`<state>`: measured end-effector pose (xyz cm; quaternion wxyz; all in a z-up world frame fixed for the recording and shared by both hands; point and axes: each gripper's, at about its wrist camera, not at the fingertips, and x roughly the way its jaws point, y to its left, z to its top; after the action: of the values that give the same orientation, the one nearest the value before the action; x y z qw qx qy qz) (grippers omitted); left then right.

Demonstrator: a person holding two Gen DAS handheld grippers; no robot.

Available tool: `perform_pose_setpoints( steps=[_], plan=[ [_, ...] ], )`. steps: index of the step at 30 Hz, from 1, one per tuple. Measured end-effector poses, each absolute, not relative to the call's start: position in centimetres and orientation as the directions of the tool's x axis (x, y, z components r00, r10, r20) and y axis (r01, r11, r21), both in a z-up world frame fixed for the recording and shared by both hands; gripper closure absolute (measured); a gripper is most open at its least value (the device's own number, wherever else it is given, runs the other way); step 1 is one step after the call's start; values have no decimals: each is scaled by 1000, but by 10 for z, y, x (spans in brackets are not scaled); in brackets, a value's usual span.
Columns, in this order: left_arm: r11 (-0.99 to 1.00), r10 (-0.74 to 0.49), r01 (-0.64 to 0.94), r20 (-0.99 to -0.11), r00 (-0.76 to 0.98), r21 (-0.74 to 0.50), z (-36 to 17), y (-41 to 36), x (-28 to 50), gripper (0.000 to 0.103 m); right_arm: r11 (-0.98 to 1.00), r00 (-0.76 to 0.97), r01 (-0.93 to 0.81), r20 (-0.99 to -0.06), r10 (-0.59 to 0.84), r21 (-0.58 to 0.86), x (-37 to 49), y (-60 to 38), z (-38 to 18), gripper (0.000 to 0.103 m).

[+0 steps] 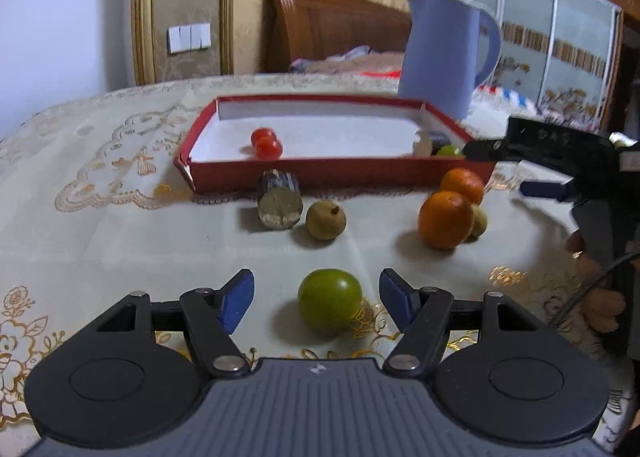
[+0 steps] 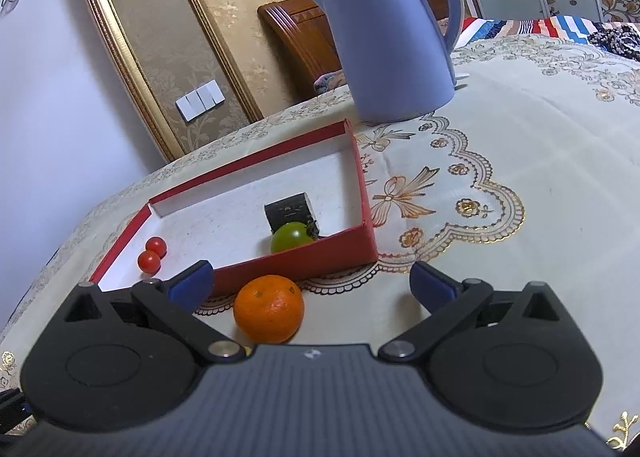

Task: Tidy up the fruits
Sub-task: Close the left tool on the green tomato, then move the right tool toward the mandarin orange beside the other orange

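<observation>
A red tray with a white floor holds two red cherry tomatoes, a green fruit and a dark block. On the cloth in front lie a green fruit, a brownish pear, two oranges and a small yellow-green fruit. My left gripper is open with the near green fruit between its fingers, untouched. My right gripper is open and empty above an orange by the tray; the tomatoes and green fruit show inside.
A blue kettle stands behind the tray's right end, also in the right wrist view. A short log-like cylinder lies against the tray's front wall. A dark block sits in the tray. The embroidered tablecloth stretches right.
</observation>
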<state>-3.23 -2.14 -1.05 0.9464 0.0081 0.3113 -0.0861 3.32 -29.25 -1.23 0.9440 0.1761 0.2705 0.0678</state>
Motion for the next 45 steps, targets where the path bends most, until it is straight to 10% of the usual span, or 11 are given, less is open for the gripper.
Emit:
perform_pose_setpoints(
  steps=[10, 20, 36, 45],
  plan=[
    [983, -151, 184, -582, 799, -3, -17, -25, -40, 71, 932, 850, -38, -479, 219, 359, 32, -292, -12, 0],
    [990, -132, 138, -580, 804, -33, -15, -10, -28, 71, 957, 862, -200, -428, 274, 210, -6, -270, -1, 0],
    [995, -102, 75, -566, 818, -71, -18, 9, -17, 71, 904, 762, -425, -518, 388, 51, -25, -216, -4, 38],
    [994, -109, 75, -564, 819, -83, -17, 11, -16, 71, 902, 778, -432, -515, 361, -20, -14, -197, -3, 38]
  ],
)
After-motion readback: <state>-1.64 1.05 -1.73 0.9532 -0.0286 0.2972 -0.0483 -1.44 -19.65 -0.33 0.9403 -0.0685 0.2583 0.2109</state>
